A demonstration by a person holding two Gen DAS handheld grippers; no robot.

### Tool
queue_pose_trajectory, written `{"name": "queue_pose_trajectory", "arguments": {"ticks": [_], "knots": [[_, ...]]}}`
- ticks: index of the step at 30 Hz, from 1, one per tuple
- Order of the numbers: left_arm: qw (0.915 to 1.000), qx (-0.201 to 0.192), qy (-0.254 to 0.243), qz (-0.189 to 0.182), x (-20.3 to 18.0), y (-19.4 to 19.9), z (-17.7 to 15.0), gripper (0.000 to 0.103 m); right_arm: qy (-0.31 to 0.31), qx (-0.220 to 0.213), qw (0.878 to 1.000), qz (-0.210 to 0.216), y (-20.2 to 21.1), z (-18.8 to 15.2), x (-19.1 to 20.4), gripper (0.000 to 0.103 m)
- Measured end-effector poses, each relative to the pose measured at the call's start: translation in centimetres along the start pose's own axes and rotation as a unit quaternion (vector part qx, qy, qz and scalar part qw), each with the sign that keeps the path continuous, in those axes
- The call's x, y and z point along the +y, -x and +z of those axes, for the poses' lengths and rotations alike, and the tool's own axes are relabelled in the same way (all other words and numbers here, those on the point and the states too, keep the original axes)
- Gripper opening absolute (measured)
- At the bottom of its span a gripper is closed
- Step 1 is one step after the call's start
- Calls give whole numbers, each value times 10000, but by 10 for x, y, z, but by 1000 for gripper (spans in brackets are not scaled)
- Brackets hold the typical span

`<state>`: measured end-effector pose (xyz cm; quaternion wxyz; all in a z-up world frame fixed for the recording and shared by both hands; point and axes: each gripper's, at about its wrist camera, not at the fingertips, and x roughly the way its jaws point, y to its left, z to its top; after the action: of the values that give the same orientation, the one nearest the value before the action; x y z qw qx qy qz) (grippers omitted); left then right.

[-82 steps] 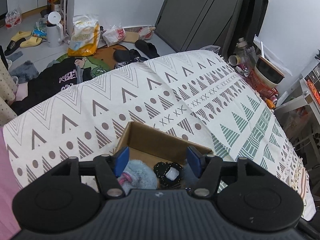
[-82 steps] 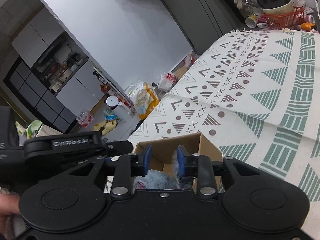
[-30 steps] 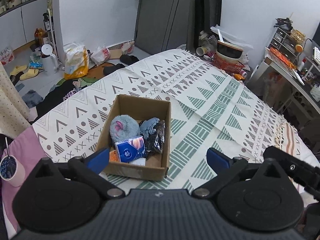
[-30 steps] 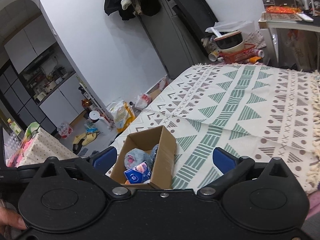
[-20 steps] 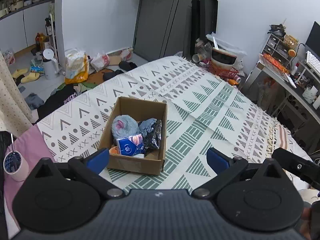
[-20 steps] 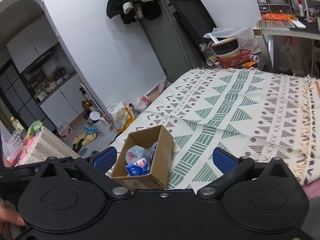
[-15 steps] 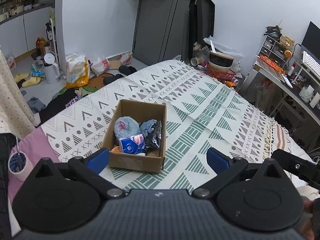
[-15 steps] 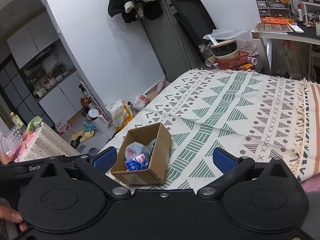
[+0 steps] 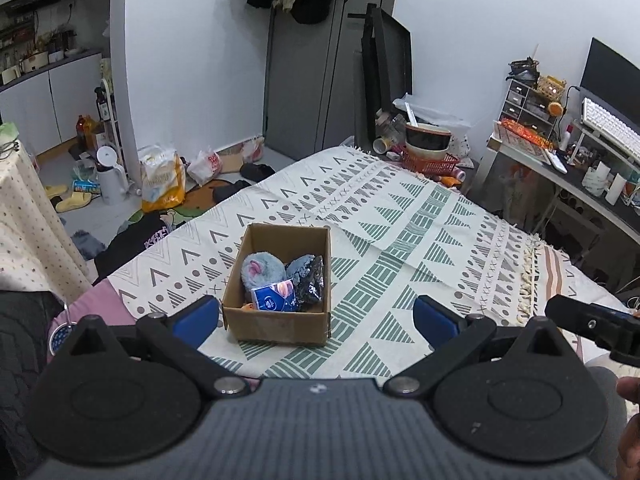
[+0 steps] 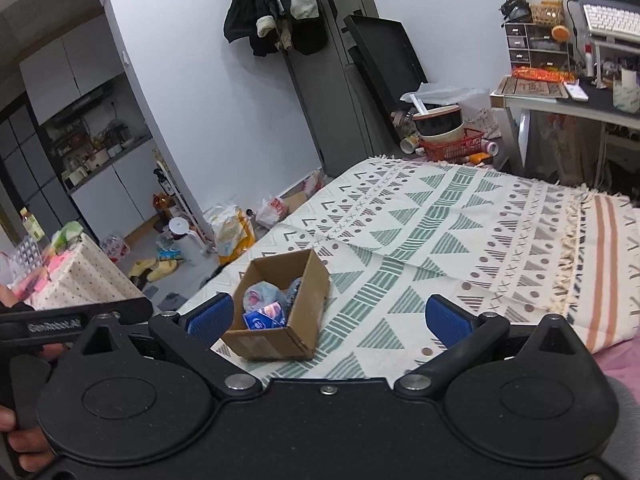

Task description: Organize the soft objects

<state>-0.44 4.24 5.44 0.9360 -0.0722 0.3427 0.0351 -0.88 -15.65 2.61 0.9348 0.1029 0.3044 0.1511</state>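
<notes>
Box: a brown cardboard box (image 9: 280,322) stands open-topped on a bed, near the bed's close edge and towards its left side in both wrist views.
Contents: a grey plush toy (image 9: 262,270) with a pink patch fills the box's left half; a blue tissue pack (image 9: 274,298) leans against its front wall; a dark glittery pouch (image 9: 308,286) sits in the right half, touching the pack.
Bed cover: a cream blanket (image 9: 400,220) printed with green and grey triangles, its fringed edge on the right, carries the box.
Left gripper (image 9: 316,314): held above and short of the box, jaws spread wide and empty, blue pads well apart with the box seen between them.
Right gripper (image 10: 326,318): likewise back from the box, jaws wide apart, holding nothing.
Hands: fingers show at the frame edges behind each gripper.
Surroundings: a red basket (image 9: 430,160) with a dark bowl stands beyond the bed's far end; a desk (image 9: 576,176) to the right; bags and slippers on the floor at left.
</notes>
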Motion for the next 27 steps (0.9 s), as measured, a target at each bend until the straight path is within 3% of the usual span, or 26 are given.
{"name": "queue_pose_trajectory", "arguments": {"ticks": [27], "knots": [[9993,-241,-263,137,-5,53,-14,103,291,-289,9990,-152,50,-6,2,103]]}}
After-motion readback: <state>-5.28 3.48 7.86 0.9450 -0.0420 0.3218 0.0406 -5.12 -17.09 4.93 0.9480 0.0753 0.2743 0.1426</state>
